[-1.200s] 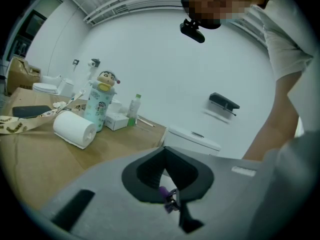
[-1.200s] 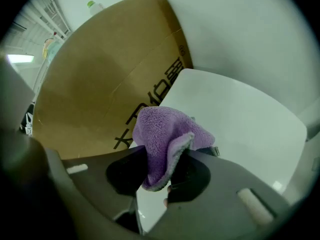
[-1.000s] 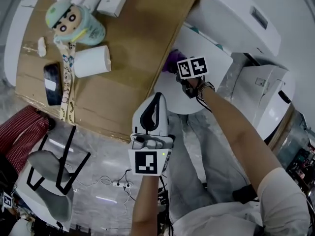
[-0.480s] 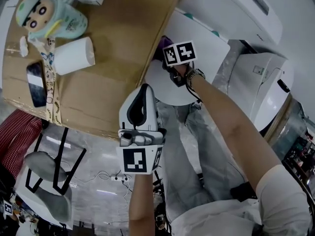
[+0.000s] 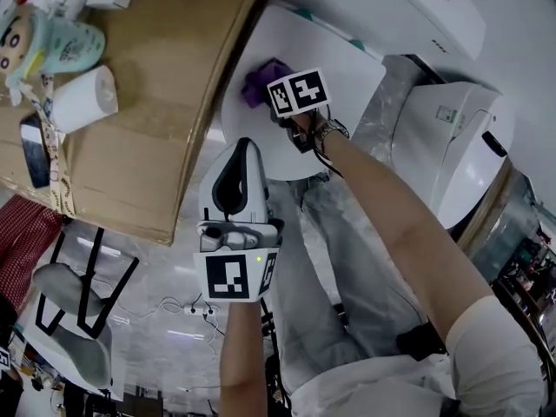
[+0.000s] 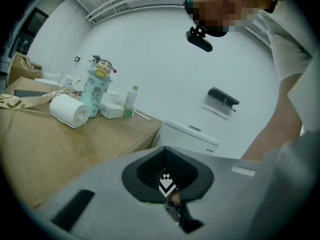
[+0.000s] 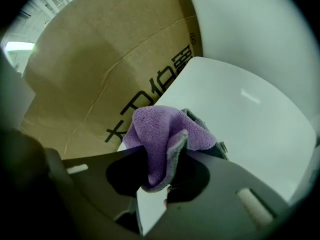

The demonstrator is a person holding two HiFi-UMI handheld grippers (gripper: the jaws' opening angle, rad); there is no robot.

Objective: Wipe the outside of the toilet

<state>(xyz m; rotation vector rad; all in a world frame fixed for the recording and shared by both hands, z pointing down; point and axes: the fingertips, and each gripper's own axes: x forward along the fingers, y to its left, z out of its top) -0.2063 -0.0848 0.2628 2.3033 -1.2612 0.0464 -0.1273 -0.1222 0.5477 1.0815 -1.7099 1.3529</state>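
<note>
Leftward along the toilet lid (image 5: 343,68) my right gripper (image 5: 271,92) has slid, jaws clamping the purple cloth (image 5: 259,80) between them; left gripper (image 5: 241,150) jaws closed, empty.

**Count of items.** You are holding two claws, the left claw (image 6: 166,151) and the right claw (image 7: 160,176), and one purple cloth (image 7: 160,134). You are facing two white toilets: the near toilet (image 5: 339,68) and the far toilet (image 5: 452,137). One cardboard bench (image 5: 165,102) is carrying one paper roll (image 5: 82,98), one cartoon bottle (image 5: 52,42), one phone (image 5: 35,150), one lanyard (image 5: 59,181) and one green bottle (image 6: 131,98).
</note>
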